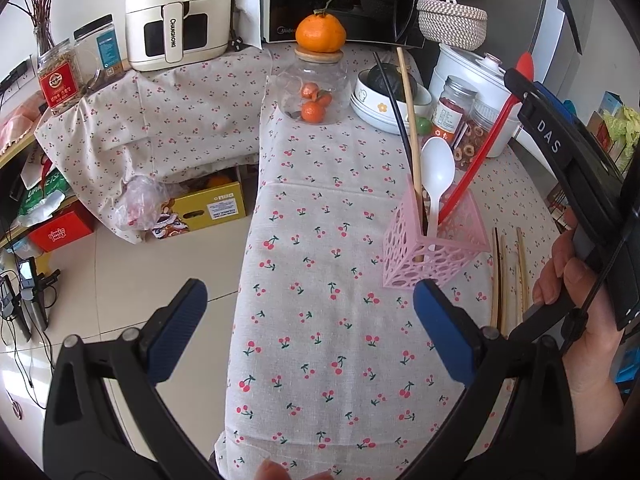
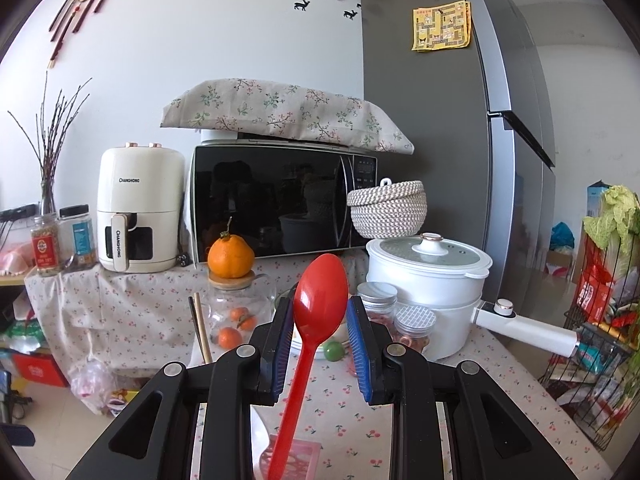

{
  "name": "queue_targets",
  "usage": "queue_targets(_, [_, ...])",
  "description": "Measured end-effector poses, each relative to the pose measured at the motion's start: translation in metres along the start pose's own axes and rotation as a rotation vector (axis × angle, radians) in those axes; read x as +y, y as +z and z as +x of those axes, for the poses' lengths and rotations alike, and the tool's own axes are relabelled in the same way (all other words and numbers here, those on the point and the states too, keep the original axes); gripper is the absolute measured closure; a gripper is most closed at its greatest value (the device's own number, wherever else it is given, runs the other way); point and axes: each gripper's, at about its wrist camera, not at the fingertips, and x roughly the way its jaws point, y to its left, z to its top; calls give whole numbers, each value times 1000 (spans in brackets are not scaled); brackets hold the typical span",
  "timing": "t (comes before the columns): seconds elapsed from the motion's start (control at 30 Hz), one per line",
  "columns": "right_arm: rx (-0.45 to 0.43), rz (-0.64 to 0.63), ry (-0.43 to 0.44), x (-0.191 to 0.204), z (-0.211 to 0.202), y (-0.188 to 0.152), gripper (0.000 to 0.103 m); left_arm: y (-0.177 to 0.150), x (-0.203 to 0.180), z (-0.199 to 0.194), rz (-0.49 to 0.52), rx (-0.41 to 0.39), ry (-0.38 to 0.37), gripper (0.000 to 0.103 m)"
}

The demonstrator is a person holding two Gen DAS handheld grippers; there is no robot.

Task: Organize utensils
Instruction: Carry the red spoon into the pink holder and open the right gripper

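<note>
The red plastic spoon (image 2: 320,300) stands bowl-up with its handle running down into the pink perforated plastic utensil holder (image 1: 432,252), which sits on the white cherry-print tablecloth (image 1: 320,320). In the right wrist view the right gripper (image 2: 320,344) has its blue-padded fingers (image 2: 362,352) set apart on either side of the spoon's neck, with a visible gap on the right side; on the left the bowl overlaps the pad and whether they touch cannot be told. The spoon is therefore not pinched. In the left wrist view the same spoon leans to the right out of the holder, its upper end passing behind the black body of the right-hand tool, which a bare hand (image 1: 576,304) grips. Beside it in the holder stand a white plastic spoon (image 1: 437,172), a pale wooden chopstick (image 1: 410,120) and a black chopstick (image 1: 394,108). More wooden chopsticks (image 1: 508,276) lie flat on the cloth just right of the holder. The left gripper (image 1: 310,304) hovers over the near part of the table with its blue pads spread wide and nothing between them. Farther back stand a clear glass jar with small oranges inside (image 1: 314,96), a large orange (image 1: 320,32) resting on its wooden lid, and a stack of white bowls (image 1: 380,104)
</note>
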Motion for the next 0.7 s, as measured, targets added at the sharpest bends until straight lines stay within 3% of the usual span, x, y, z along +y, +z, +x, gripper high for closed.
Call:
queue_targets(0.1, [3, 4, 0, -1, -1, 1, 75, 0, 0, 1, -3, 2, 1, 1])
queue_targets(0.2, [8, 18, -1, -3, -1, 1, 66, 0, 1, 1, -3, 2, 2, 1])
queue_targets(0.4, [24, 39, -4, -10, -1, 3, 64, 0, 2, 1, -5, 4, -3, 1])
queue_targets(0.7, [55, 83, -16, -40, -22, 16, 54, 1, -10, -7, 17, -16, -14, 1])
